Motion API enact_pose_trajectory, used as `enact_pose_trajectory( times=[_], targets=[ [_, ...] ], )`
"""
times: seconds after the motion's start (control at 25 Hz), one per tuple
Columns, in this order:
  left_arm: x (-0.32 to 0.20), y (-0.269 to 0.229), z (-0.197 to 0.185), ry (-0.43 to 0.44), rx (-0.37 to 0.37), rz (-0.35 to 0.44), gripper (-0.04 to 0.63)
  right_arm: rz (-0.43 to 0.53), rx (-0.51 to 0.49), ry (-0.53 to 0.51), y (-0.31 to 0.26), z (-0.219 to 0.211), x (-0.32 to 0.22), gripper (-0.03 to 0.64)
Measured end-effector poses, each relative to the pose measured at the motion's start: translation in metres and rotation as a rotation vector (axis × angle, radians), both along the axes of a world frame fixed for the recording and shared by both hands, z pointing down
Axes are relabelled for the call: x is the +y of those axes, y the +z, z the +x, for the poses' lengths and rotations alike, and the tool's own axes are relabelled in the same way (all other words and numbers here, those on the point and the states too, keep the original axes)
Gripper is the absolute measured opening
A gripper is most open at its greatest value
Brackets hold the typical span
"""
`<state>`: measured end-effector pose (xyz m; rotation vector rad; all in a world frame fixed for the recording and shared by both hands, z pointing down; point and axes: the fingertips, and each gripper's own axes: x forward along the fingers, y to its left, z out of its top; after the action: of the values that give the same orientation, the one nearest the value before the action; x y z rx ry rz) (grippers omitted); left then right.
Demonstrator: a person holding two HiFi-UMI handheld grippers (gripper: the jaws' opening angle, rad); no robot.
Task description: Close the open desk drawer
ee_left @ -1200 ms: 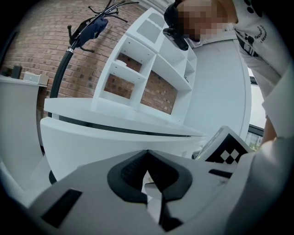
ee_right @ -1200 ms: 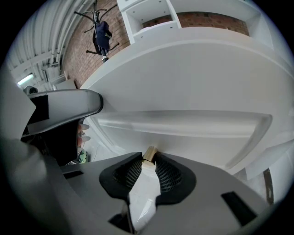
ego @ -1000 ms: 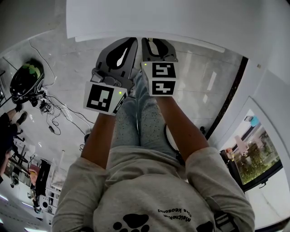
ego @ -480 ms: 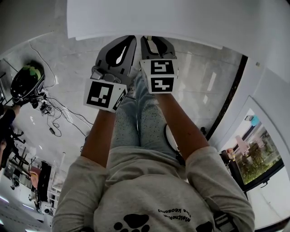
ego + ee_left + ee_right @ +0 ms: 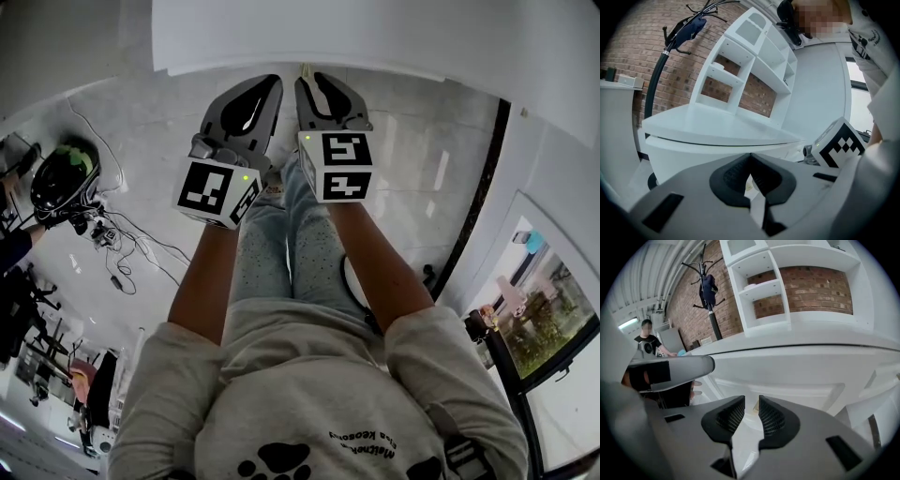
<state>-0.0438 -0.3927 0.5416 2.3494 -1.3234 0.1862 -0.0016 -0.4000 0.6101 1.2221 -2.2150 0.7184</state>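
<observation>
Hovered before the desk [image 5: 717, 127], left gripper [image 5: 751, 157] clenched empty, right gripper [image 5: 751, 405] parted, empty; judged mid-approach; called next for pushing the drawer front [image 5: 797, 376] shut.

White flat-topped desk [image 5: 797, 376]: smooth, satin paint. Red-brown brick wall [image 5: 815, 284] behind desk: rough, matt. Pale floor tiles [image 5: 141, 131] under desk: glossy, reflective. Grey sweatshirt [image 5: 309, 394]: soft cloth.

We find the desk [image 5: 394, 42] edge directly ahead of the left gripper [image 5: 269, 86] and right gripper [image 5: 312, 86], which sit just beside each other with little room between. Its white front panel [image 5: 797, 376] bars the way beneath the top. The shelf unit [image 5: 750, 61] occupies the rear of the top; the front is passable. To the left, the floor lies free as far as the cables [image 5: 122, 253] and coat stand [image 5: 709, 289].
</observation>
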Motion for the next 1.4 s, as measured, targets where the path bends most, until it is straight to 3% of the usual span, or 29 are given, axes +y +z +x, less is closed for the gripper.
enact_pose_trajectory(
  times=[0.32,0.84,1.4],
  targets=[
    [0.026,-0.066,0.0,-0.007,-0.002,0.051,0.018,0.099,-0.045,0.028,-0.081,0.003,0.025,0.107],
    [0.093,-0.168,0.01,-0.02,-0.041,0.088,0.018,0.229,-0.064,0.059,-0.202,0.02,0.084,0.038],
    [0.218,-0.271,-0.006,-0.021,-0.035,0.15,0.018,0.379,-0.05,0.07,-0.315,0.015,0.213,0.031]
  ],
)
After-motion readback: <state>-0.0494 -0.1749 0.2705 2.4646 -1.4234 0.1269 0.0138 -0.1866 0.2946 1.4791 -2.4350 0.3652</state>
